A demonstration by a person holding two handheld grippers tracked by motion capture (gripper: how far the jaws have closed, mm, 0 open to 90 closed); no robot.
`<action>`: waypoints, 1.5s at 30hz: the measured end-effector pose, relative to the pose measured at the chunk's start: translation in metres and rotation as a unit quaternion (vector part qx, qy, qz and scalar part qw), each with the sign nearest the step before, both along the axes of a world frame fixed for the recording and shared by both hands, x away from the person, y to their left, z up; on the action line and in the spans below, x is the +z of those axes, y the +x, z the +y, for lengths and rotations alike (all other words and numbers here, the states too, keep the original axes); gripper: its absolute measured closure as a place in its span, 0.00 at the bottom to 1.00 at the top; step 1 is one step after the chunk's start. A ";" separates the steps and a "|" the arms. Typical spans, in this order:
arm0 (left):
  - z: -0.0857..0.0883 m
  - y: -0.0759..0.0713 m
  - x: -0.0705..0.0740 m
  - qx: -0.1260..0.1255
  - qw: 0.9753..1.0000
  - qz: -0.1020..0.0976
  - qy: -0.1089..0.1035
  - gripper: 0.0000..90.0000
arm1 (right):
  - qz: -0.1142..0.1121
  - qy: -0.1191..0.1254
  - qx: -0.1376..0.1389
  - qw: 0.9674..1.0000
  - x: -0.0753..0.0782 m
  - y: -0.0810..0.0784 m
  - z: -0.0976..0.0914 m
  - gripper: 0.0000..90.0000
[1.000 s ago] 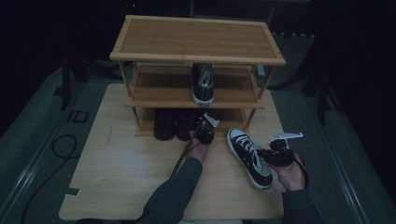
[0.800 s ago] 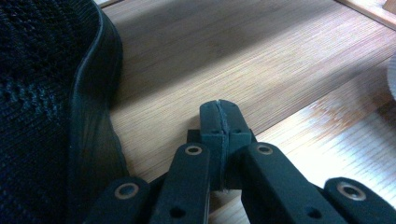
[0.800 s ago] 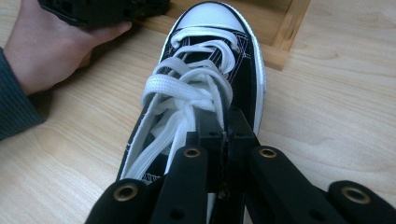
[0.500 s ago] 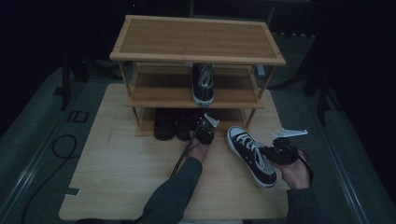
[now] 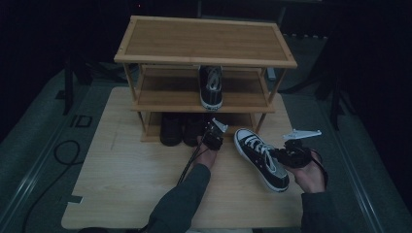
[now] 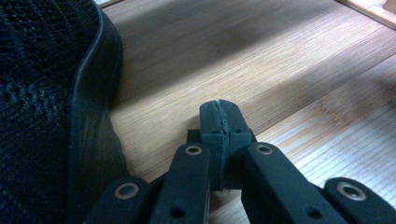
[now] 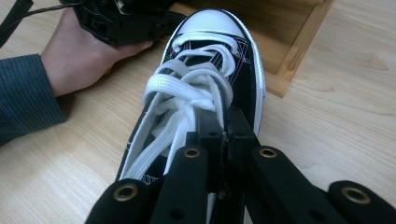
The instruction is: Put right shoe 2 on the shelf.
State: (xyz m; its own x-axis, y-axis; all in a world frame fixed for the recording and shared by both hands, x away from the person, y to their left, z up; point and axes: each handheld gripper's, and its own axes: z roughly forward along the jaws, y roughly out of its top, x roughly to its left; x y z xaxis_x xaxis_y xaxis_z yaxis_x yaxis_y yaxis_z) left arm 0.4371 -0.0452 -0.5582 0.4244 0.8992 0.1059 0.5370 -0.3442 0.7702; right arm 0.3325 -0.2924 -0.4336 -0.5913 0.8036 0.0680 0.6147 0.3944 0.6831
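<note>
A black canvas sneaker [image 5: 260, 158] with white laces lies on the wooden table [image 5: 121, 184] in front of the shoe rack [image 5: 204, 41], toe toward the rack. My right gripper [image 5: 284, 156] is shut on the side of its collar; in the right gripper view the closed jaws [image 7: 225, 126] pinch the sneaker's [image 7: 210, 70] canvas edge beside the laces. My left gripper [image 5: 212, 138] rests at the front of the bottom shelf, shut with nothing in it. In the left gripper view its tips [image 6: 220, 116] sit over bare wood beside a black shoe [image 6: 46, 93].
A matching sneaker [image 5: 211, 87] stands on the rack's middle shelf. Two dark shoes [image 5: 171, 128] sit on the bottom shelf, left of my left gripper. The other hand with its gripper [image 7: 126, 21] shows by the sneaker's toe. A cable [image 5: 63, 155] lies on the floor at left.
My right gripper has risen slightly with the sneaker in it. The left hand has stayed where it was.
</note>
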 end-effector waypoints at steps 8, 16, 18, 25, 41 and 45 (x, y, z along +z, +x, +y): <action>0.000 0.000 0.000 -0.001 1.000 0.001 0.000 1.00 | -0.003 -0.001 0.012 1.000 0.003 0.000 0.002 0.98; 0.000 0.000 0.000 -0.001 1.000 0.000 0.001 1.00 | -0.012 0.001 0.025 1.000 0.008 0.001 0.003 0.98; 0.000 0.000 0.000 -0.001 1.000 0.001 0.001 1.00 | -0.013 0.003 0.027 1.000 0.010 0.001 0.004 0.98; 0.000 0.000 0.000 -0.001 1.000 0.001 0.001 1.00 | -0.015 0.005 0.032 0.999 0.014 0.001 0.005 0.98; 0.000 0.000 0.000 0.000 1.000 0.001 0.001 1.00 | -0.021 0.017 0.050 0.998 0.026 0.002 0.000 0.98; 0.000 0.000 0.000 0.000 1.000 0.001 0.001 1.00 | -0.023 0.018 0.054 0.998 0.029 0.002 -0.001 0.98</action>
